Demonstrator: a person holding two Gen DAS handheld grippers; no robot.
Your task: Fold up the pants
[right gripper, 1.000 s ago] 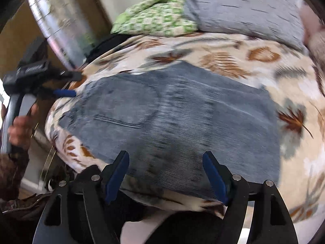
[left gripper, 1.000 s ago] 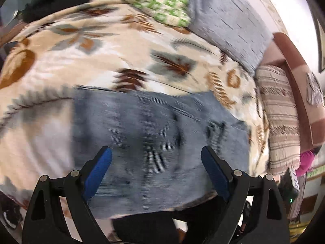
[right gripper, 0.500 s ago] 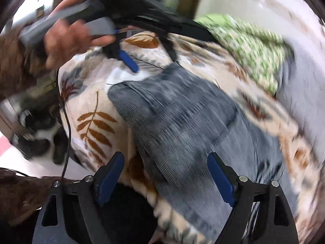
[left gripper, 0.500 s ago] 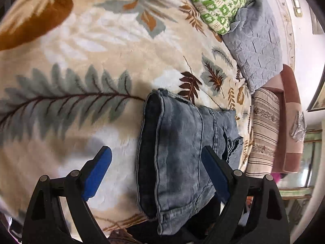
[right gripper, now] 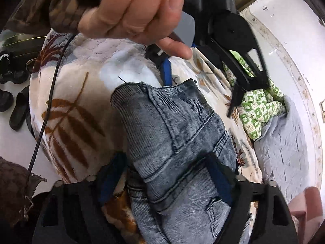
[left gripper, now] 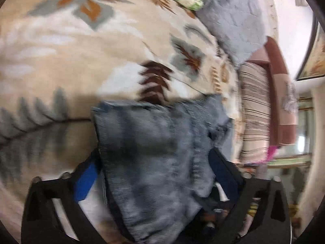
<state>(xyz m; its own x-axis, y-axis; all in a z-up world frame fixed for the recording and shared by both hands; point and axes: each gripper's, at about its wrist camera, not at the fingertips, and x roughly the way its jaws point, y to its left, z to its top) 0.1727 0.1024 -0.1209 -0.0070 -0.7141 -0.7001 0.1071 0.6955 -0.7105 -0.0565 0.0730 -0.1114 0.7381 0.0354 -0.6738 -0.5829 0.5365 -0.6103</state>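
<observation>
The folded grey-blue jeans (left gripper: 158,158) lie as a thick bundle on the leaf-print blanket (left gripper: 61,61). My left gripper (left gripper: 154,174) is open, and the bundle lies between its blue-padded fingers (left gripper: 85,181). In the right wrist view the jeans (right gripper: 172,142) also run between the open fingers of my right gripper (right gripper: 168,174). The left gripper (right gripper: 203,77), held in a hand (right gripper: 132,14), straddles the far end of the bundle there. Whether the pads touch the denim is unclear.
A green patterned pillow (right gripper: 258,105) and a grey quilted pillow (right gripper: 284,146) lie at the head of the bed. A striped cloth (left gripper: 256,109) and a brown armchair (left gripper: 282,93) stand beside it. Black shoes (right gripper: 12,101) sit on the floor off the bed's edge.
Both grippers have moved in over the folded jeans, so the bundle now sits between each pair of fingers. The left hand has come much closer to the right camera.
</observation>
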